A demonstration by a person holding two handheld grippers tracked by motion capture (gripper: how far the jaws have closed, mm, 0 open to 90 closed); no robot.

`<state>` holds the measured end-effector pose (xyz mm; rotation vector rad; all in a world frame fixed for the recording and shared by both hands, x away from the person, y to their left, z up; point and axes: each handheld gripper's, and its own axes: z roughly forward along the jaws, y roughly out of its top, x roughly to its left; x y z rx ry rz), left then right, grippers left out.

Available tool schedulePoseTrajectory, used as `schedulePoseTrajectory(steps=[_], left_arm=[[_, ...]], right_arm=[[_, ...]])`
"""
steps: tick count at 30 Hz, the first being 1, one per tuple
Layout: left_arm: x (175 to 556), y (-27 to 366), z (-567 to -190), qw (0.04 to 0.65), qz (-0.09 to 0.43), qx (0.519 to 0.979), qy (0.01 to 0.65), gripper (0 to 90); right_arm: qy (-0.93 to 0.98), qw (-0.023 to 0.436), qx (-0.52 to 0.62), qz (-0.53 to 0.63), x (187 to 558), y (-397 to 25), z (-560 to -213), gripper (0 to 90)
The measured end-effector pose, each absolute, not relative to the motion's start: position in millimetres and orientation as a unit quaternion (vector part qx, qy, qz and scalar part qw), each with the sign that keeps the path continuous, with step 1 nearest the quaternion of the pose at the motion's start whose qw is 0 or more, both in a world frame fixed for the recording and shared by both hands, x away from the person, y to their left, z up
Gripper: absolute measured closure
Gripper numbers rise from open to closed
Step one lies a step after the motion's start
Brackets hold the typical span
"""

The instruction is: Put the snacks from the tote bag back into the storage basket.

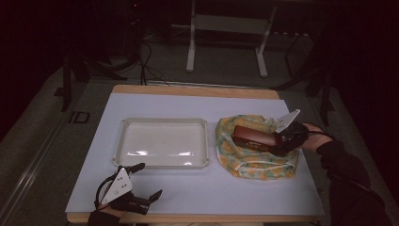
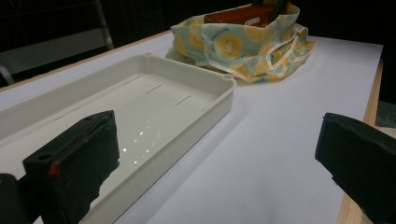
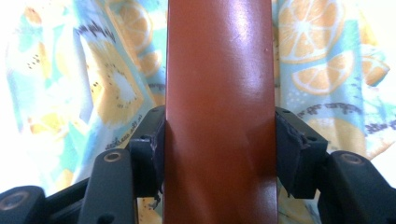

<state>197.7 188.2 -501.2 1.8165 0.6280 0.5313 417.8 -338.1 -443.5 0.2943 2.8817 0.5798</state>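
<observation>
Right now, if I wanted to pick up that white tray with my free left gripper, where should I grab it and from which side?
Take the tray by its near long rim, probably toward the near left corner, coming in from the table's front edge where the left gripper sits open. The tray is shallow with a thin raised wall and outward lip the jaws could straddle, one inside and one outside. It looks empty, so an off-centre hold should do.

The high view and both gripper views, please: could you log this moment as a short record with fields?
Surface: white sheet over a wooden table
Tray: white tray, nothing in it, left of centre
Bag: fruit-print cloth bag, right of the tray, mouth open
Box: brown box sticking out of the bag
Right hand-held gripper: jaws clamped on the box's sides
Left hand-held gripper: jaws wide apart, holding nothing, near the tray's front left corner
</observation>
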Motion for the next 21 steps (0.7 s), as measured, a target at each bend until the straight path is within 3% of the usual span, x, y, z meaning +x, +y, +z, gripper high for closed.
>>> schedulePoseTrajectory(steps=[21], left_arm=[[196.7,188.0,-500.8,0.545,0.222,0.765,0.263,0.0]], right_arm=[[0.968,0.119,0.1,0.197,411.9,-340.0,-397.1,42.9]])
